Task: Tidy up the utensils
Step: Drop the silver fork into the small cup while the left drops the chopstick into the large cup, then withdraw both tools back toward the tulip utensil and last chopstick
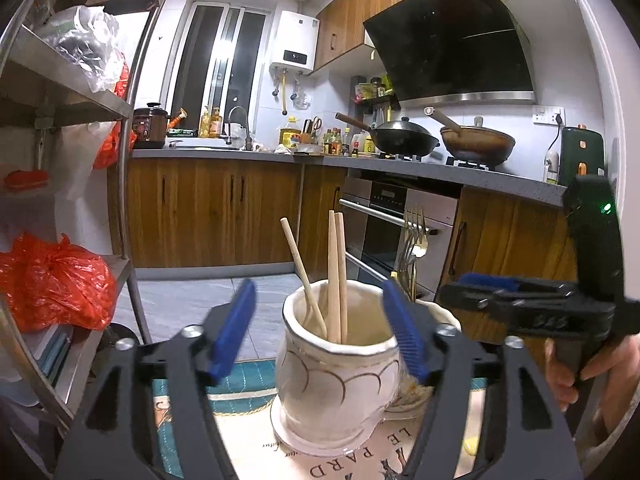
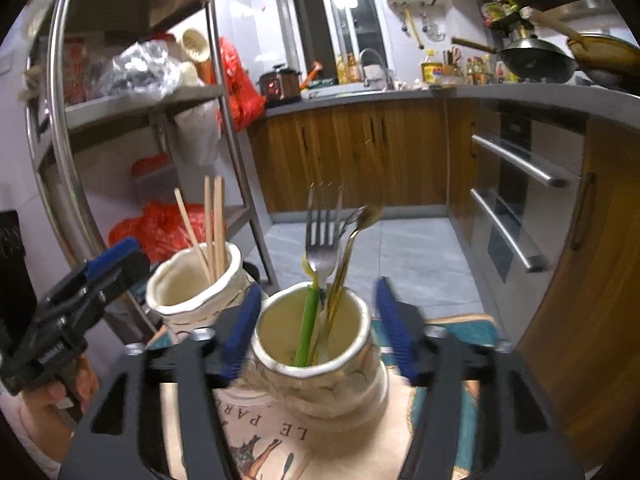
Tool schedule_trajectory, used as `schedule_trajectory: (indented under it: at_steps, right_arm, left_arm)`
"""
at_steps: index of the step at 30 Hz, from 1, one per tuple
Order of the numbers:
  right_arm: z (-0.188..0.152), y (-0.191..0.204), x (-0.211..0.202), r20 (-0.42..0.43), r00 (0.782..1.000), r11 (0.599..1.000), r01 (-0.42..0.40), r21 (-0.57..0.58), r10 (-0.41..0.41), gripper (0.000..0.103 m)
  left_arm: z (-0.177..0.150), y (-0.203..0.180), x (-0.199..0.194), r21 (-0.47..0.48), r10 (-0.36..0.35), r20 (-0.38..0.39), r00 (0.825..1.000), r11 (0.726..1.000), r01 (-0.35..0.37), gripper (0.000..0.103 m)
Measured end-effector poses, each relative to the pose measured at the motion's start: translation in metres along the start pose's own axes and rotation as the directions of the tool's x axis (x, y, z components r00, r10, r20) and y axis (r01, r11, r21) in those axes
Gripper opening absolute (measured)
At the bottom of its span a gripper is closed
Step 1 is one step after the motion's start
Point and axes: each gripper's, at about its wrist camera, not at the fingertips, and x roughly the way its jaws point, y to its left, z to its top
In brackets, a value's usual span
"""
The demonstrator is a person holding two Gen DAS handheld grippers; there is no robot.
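Here, chopstick jar (image 1: 336,364) between spread left claw (image 1: 320,332) pads, untouched

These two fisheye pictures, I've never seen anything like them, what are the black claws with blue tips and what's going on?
The claws are hand-held grippers, one in each of a person's hands, each carrying a camera that looks out along its fingers. The left wrist view shows the left gripper open around a cream jar holding wooden chopsticks. The right wrist view shows the right gripper open around a second jar holding a fork, a spoon and a green-handled utensil. Both jars stand on a printed cloth. Neither gripper is holding anything.
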Motion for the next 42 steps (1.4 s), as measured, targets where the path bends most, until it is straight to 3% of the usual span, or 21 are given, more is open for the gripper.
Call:
schedule_trajectory:
  at_steps: [1, 3, 4, 9, 16, 27, 42]
  right_arm:
    - [0.001, -0.001, -0.005, 0.007, 1.000, 1.000, 0.005, 0.005, -0.005, 0.087]
    - [-0.001, -0.006, -0.018, 0.020, 1.000, 1.000, 0.011, 0.020, -0.012, 0.095]
    - [-0.001, -0.007, -0.022, 0.021, 1.000, 1.000, 0.013, 0.023, -0.013, 0.096]
    - [-0.012, -0.012, -0.042, 0.012, 0.997, 0.997, 0.071, 0.015, -0.071, 0.098]
    - [-0.037, -0.016, -0.055, -0.076, 0.991, 0.994, 0.107, 0.016, -0.106, 0.098]
    - [-0.077, -0.008, -0.062, -0.176, 0.977, 0.993, 0.116, -0.015, -0.117, 0.098]
    - [-0.120, 0.004, -0.045, -0.325, 0.936, 0.991, 0.128, -0.047, -0.136, 0.098]
  left_arm:
    - [0.000, -0.001, -0.004, 0.003, 0.006, 0.000, 1.000, 1.000, -0.006, 0.081]
    - [-0.001, -0.003, -0.010, 0.005, 0.015, 0.004, 1.000, 1.000, -0.015, 0.096]
    - [-0.001, -0.005, -0.014, 0.009, 0.023, 0.010, 1.000, 1.000, -0.023, 0.098]
    - [-0.003, -0.008, -0.030, 0.012, 0.024, -0.027, 0.999, 1.000, -0.024, 0.098]
    - [-0.017, -0.013, -0.046, 0.027, 0.041, -0.122, 0.992, 0.999, -0.038, 0.098]
    - [-0.054, -0.015, -0.054, 0.007, 0.052, -0.306, 0.951, 0.999, -0.053, 0.098]
    - [-0.086, -0.018, -0.058, -0.007, 0.059, -0.403, 0.913, 0.998, -0.067, 0.097]
